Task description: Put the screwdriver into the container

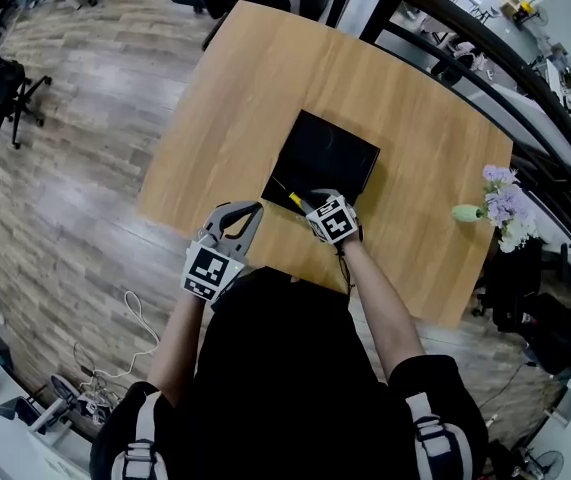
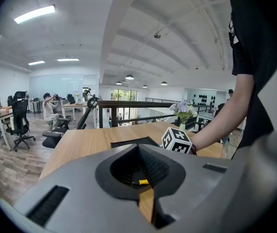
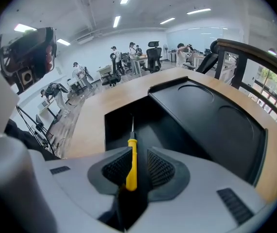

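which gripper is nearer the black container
Right. The right gripper holds the screwdriver over the near edge of the container; the left gripper sits off its near-left corner, above the table.

Head view: steeply down over worktop [image 1: 265,98]. Both gripper views: low, close, looking level across it. All three share the black container [image 1: 325,156].

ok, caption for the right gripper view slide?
Right gripper holds the yellow-handled screwdriver, tip over the black container on the wooden table.
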A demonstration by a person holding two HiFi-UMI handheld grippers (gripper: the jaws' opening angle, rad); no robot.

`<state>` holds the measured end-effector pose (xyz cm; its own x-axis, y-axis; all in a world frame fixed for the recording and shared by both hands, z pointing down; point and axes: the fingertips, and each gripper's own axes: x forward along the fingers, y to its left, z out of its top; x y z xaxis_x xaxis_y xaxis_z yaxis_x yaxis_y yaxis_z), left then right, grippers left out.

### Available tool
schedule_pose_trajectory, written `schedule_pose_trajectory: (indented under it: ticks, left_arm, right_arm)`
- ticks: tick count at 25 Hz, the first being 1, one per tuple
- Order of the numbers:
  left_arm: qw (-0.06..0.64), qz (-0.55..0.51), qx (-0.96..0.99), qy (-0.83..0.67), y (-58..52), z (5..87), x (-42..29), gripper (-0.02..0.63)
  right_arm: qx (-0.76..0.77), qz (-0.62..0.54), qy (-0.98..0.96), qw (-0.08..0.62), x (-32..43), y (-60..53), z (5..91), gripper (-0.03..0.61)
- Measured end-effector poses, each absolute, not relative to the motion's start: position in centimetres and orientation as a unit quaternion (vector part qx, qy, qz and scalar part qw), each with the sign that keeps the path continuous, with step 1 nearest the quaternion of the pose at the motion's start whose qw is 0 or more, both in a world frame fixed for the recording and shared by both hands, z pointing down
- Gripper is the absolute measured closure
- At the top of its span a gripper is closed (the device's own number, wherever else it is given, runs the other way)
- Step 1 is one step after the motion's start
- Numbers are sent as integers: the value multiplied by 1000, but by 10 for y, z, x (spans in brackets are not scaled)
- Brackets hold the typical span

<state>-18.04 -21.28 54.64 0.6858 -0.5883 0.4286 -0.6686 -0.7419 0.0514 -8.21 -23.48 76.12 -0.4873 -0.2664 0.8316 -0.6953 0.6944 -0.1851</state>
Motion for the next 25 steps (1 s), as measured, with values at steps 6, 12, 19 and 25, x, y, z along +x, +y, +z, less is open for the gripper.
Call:
schedule_pose_trajectory:
  ticks: [6,12,19,25]
  left_arm:
    - [95,195,912,-349,-205,538,-172,591]
    - [93,192,910,-356,-195,530,-160,591]
    - [92,190,900,-381,-187,524,-152,591]
    - [89,194,896,-389,-172,516,-138,591]
  right_arm:
    - [288,257,-827,410,-71,-221,751,485]
    - [290,237,-838,396,-55,-212,733,526]
    - [285,193,-862,374,-41,-205,705,552]
    - [282,164,-881,342,-30,-197,672,554]
